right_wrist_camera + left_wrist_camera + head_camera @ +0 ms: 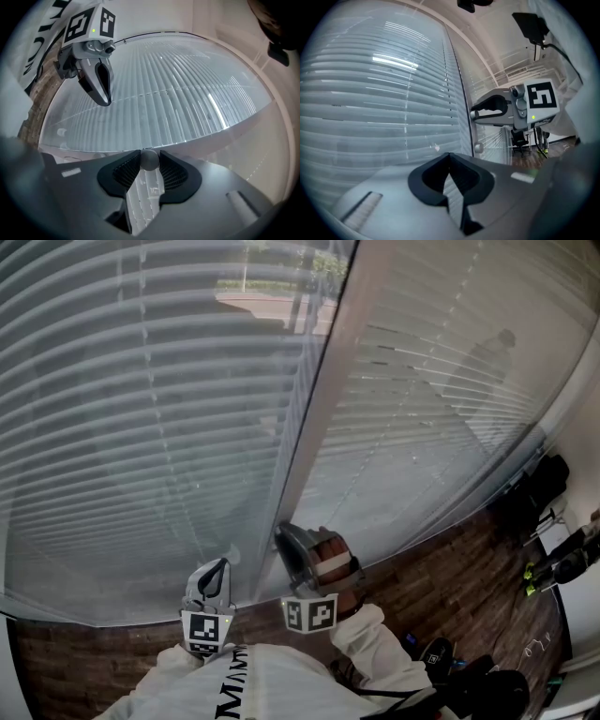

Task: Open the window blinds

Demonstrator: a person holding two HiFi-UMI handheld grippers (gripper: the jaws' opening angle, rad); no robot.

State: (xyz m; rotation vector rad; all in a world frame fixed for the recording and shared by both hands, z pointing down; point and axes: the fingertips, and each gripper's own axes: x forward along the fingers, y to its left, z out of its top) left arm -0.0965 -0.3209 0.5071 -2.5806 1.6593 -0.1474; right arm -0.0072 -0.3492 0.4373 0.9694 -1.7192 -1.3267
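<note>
In the head view, the window blinds (141,409) filled the window ahead in two panels, one on either side of a pale frame upright (319,409). Their slats lay across and were mostly turned shut, with a strip of the outdoors showing faintly through the top of the left panel. The left hand-held gripper (216,568) was near the bottom edge of the left panel, just left of the upright. The right hand-held gripper (284,532), carried in a hand (330,559), had its tip low down at the upright itself. White sleeves (375,638) lay below both, and a wooden floor (450,587) ran along under the right panel. In the left gripper view, that gripper's two dark pads met at their tips with nothing between them, and slats of the left panel showed beyond. To the right in the same view, the right hand-held gripper pointed level at the upright, its marker cube (541,98) facing the camera. In the right gripper view, the slats ran up and down across the view. A small grey round knob (149,159) sat between the tips of the jaws, which were partly apart, and the ribbed pads met it on both sides. The left hand-held gripper hung at the upper left of that view, in front of the slats.
</note>
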